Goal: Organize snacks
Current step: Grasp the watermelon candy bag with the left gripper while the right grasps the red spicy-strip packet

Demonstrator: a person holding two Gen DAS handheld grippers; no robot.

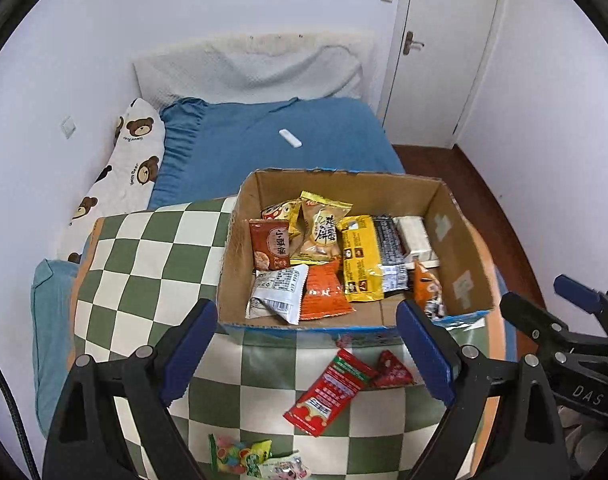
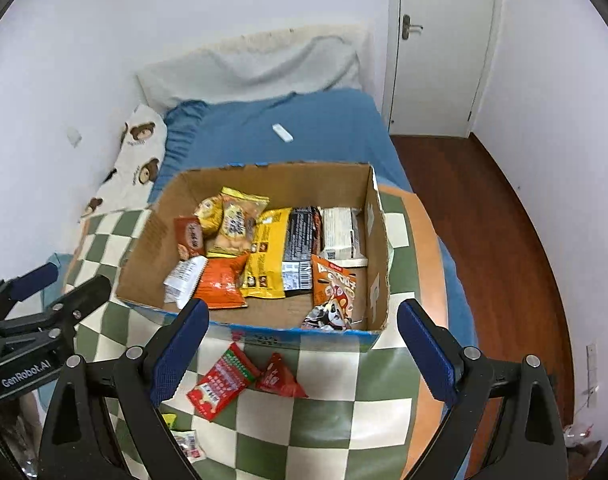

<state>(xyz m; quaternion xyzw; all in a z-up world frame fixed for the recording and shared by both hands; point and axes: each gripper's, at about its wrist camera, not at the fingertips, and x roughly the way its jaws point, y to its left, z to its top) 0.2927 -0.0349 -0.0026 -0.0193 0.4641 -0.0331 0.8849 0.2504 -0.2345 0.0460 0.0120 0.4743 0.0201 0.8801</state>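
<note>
An open cardboard box (image 1: 459,240) (image 2: 377,240) sits on a green-and-white checked cloth and holds several snack packets, among them a yellow one (image 1: 357,260) (image 2: 266,256) and an orange one (image 1: 323,292) (image 2: 220,282). In front of the box lie a long red packet (image 1: 329,394) (image 2: 220,384) and a small red triangular packet (image 1: 393,370) (image 2: 280,378). More small sweets packets (image 1: 248,458) (image 2: 186,442) lie nearer still. My left gripper (image 1: 307,354) hangs open above the red packets, holding nothing. My right gripper (image 2: 300,354) is also open and empty, beside the left one.
The checked cloth (image 1: 152,248) covers a bed with a blue sheet (image 1: 264,140). A bear-print pillow (image 1: 132,168) lies at the left by the wall. A small white object (image 1: 290,138) rests on the sheet. A door (image 1: 443,40) and wooden floor (image 2: 503,220) are at the right.
</note>
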